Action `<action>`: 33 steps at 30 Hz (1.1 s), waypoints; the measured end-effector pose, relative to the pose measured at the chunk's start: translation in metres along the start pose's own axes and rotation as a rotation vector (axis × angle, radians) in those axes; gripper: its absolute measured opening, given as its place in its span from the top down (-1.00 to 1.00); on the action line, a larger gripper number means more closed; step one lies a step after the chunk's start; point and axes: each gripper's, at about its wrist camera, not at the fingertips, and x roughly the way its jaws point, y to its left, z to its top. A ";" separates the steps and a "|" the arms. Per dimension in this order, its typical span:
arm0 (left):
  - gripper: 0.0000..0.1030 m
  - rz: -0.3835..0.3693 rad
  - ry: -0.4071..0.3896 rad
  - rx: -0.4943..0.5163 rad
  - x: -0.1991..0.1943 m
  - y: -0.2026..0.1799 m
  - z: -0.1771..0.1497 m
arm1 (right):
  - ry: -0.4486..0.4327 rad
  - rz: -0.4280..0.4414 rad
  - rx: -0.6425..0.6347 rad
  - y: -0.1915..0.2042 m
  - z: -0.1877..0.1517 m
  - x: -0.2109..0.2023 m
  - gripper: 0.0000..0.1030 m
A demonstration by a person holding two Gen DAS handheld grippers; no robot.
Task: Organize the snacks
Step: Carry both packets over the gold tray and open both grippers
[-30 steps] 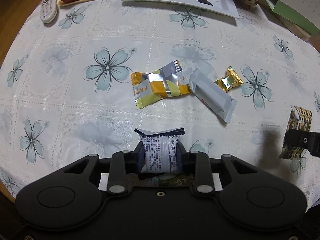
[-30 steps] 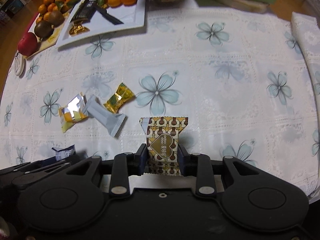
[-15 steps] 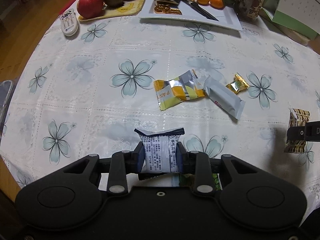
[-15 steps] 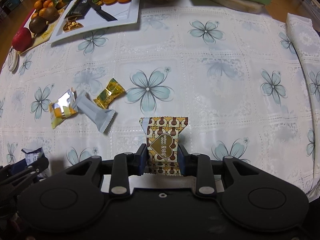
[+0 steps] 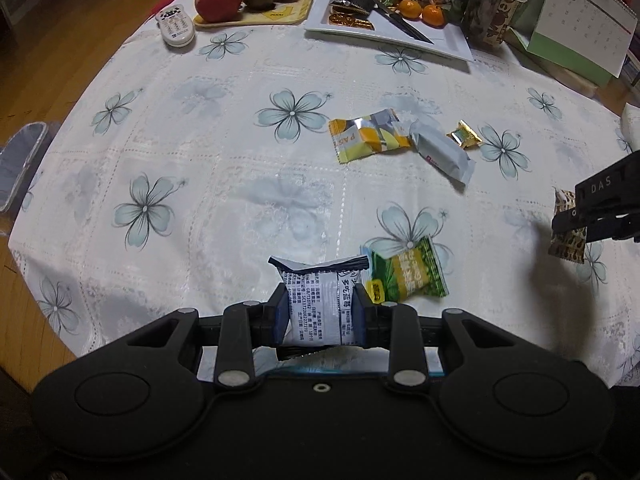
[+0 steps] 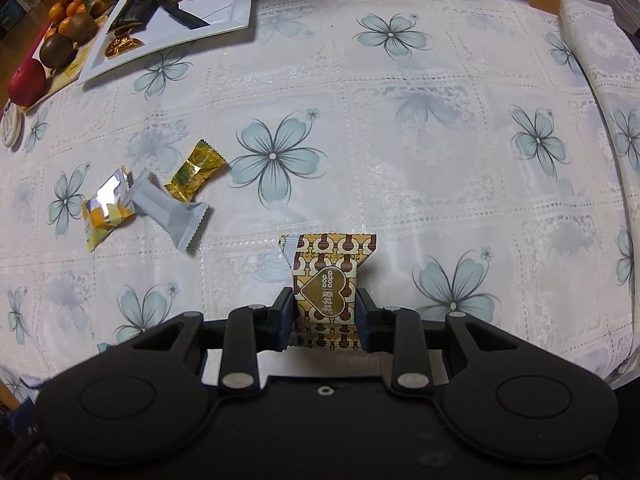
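Grip state first: left gripper [image 5: 320,316] was clamped on a white-and-navy printed snack packet [image 5: 318,300], the pads pressing its two sides, long axis running straight out along the fingers. Right gripper [image 6: 324,318] was likewise closed on a brown-and-gold patterned packet [image 6: 328,280] bearing a heart mark, held upright between the pads with its crimped top clear of the fingertips. Both packets hung above the flowered tablecloth [image 5: 200,152], not resting on it.

Relation that mattered: the white rectangular tray [image 5: 448,42], already carrying wrapped sweets, lay far ahead of both sets of jaws, at the back of the table. From the left jaws it sat ahead and slightly right; from the right jaws, ahead and well left. The left hand was judged nearer to it.

Loose items between jaws and tray: a yellow-and-silver packet [image 5: 366,136], a grey bar wrapper [image 5: 442,152] and a small gold candy [image 5: 464,134], clustered and touching. A green packet [image 5: 406,274] lay just right of the left jaws.

Likely next move: carry both held packets forward to the tray.
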 end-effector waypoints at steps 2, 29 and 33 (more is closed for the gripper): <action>0.23 -0.024 0.015 -0.004 -0.001 0.005 -0.010 | -0.020 -0.003 -0.007 -0.001 -0.009 -0.006 0.39; 0.23 0.012 0.053 -0.074 -0.055 -0.020 -0.090 | -0.093 0.244 -0.027 -0.015 -0.230 -0.092 0.36; 0.23 0.075 0.046 -0.094 -0.055 -0.023 -0.096 | -0.106 0.215 -0.080 -0.006 -0.244 -0.101 0.36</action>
